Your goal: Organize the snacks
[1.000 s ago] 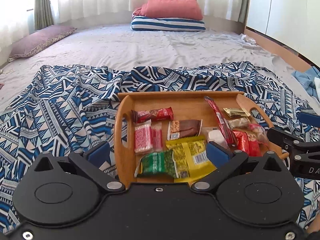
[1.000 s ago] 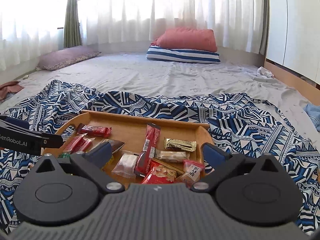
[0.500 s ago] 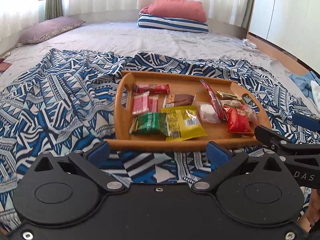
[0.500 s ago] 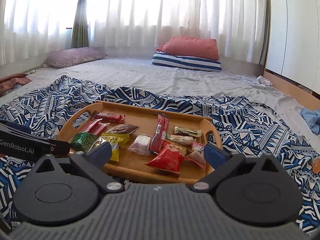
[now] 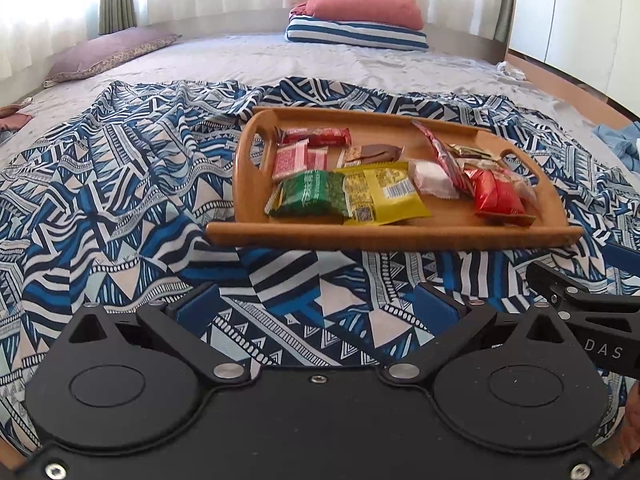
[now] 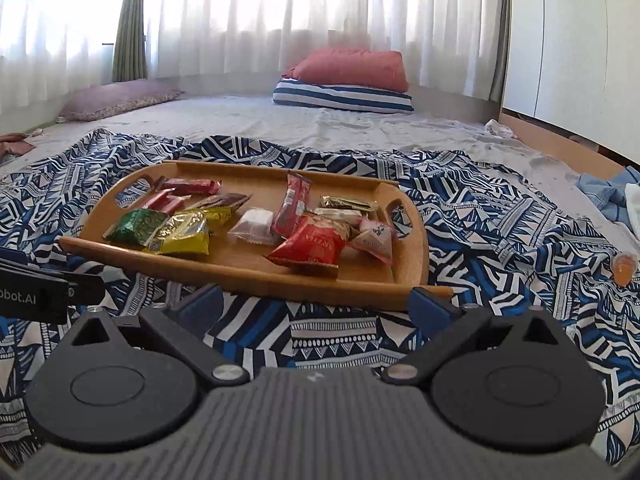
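Ahead of both grippers, on the patterned blanket (image 5: 120,184), sits the wooden tray (image 5: 392,236) with all visible snacks in it. Tray long axis runs left–right across both views, near rim facing the tools.

Left gripper (image 5: 316,304): jaws spread wide, nothing between them, over bare blanket short of the near rim. Right gripper (image 6: 316,304): jaws likewise wide apart and empty, its right finger just at the tray's near right corner.

Layout: green pack (image 5: 312,200) and yellow pack (image 5: 380,196) lie at front left of the tray, overlapping; red bag (image 6: 308,248) front right, with the pink sachet (image 6: 374,240) touching it. Long red stick (image 6: 294,204) lies front-to-back, mid-tray, and leans on the right-hand pile.

Judgement: green and yellow packs sit straight ahead of the left gripper, so nearer to it; red bag and sachet fall to the right gripper. An orange item (image 6: 624,268) lies on the blanket well right of the tray, possibly a stray snack; too small to tell.
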Motion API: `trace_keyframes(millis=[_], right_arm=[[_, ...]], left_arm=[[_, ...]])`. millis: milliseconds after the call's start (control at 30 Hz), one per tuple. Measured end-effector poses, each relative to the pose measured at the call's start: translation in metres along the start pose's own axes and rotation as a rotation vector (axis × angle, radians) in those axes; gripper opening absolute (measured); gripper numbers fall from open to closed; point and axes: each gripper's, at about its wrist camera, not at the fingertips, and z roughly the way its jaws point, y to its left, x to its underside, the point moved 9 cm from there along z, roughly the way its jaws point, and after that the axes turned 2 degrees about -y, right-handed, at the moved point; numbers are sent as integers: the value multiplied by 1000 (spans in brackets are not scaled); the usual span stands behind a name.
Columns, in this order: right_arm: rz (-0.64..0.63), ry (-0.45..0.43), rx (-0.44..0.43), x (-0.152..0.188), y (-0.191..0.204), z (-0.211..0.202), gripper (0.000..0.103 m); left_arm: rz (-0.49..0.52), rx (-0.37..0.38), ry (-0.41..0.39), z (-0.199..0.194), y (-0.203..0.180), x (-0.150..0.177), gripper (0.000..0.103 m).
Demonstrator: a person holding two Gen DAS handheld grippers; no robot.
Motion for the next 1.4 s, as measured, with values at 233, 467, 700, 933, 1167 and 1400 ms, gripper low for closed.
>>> trace_keyframes(millis=[233,467,700,933,1167,1400], right_arm=[[9,37,30,25,-4,10,103],[33,62,47,36,-8,22,103],[45,73,27,41,-10,28,103],[49,71,10,43,-10,30,103],[41,75,1,43,-9,30,103],[39,82,0,42,-9,30,103]], left_arm=[[7,-9,22,15,-2,13,102],[3,-31,25,26,0,18,102],[20,-44,31,32,0,20,103],[40,-44,55,35,-1,21,103],[31,-49,54,35,-1,21,103],[26,-53,56,35,-1,21,103]])
